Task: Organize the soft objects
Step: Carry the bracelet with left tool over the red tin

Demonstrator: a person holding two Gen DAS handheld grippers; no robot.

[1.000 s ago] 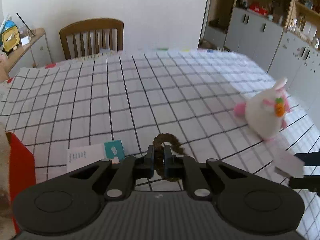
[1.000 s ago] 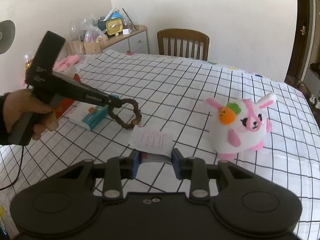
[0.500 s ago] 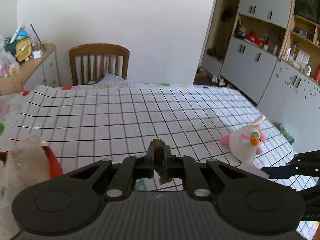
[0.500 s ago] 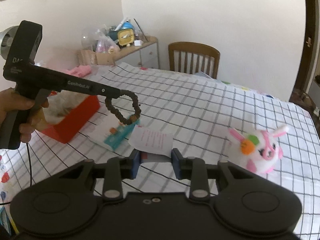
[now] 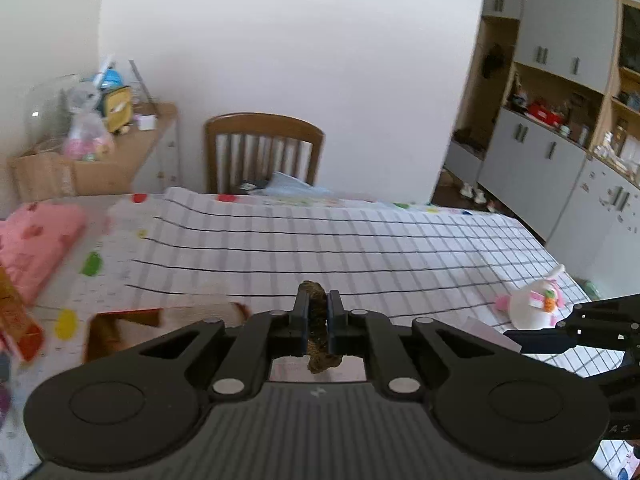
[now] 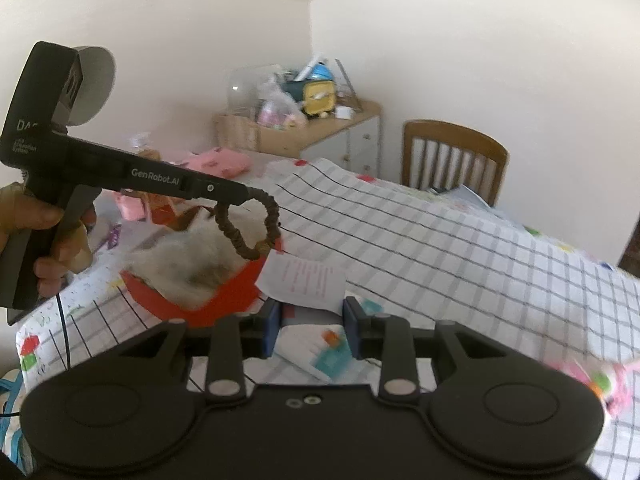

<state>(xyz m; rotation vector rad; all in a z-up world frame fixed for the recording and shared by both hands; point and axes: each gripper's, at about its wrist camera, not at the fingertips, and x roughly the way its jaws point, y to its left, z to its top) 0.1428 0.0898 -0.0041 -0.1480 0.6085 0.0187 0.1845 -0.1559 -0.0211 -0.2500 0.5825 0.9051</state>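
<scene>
My left gripper (image 5: 318,312) is shut on a brown scrunchie (image 5: 319,294). In the right wrist view the scrunchie (image 6: 248,232) hangs as a loop from the left gripper (image 6: 250,194), above a red basket (image 6: 192,308) that holds something white and fluffy. The basket's rim (image 5: 128,314) shows just left of my left fingers. My right gripper (image 6: 312,312) is shut on a white packet (image 6: 304,280) with pink print, held beside the basket. A white and pink bunny plush (image 5: 532,304) sits on the checked tablecloth (image 5: 360,248) far to the right.
A teal and white packet (image 6: 332,356) lies on the cloth under my right gripper. A pink cushion (image 5: 36,240) and an orange box (image 5: 16,320) sit at the table's left. A wooden chair (image 5: 264,148) and a cluttered side cabinet (image 5: 120,152) stand behind.
Both grippers have risen and swung left, away from the bunny plush. The scrunchie now hangs over the red basket, and the white packet has travelled along in the right gripper.
</scene>
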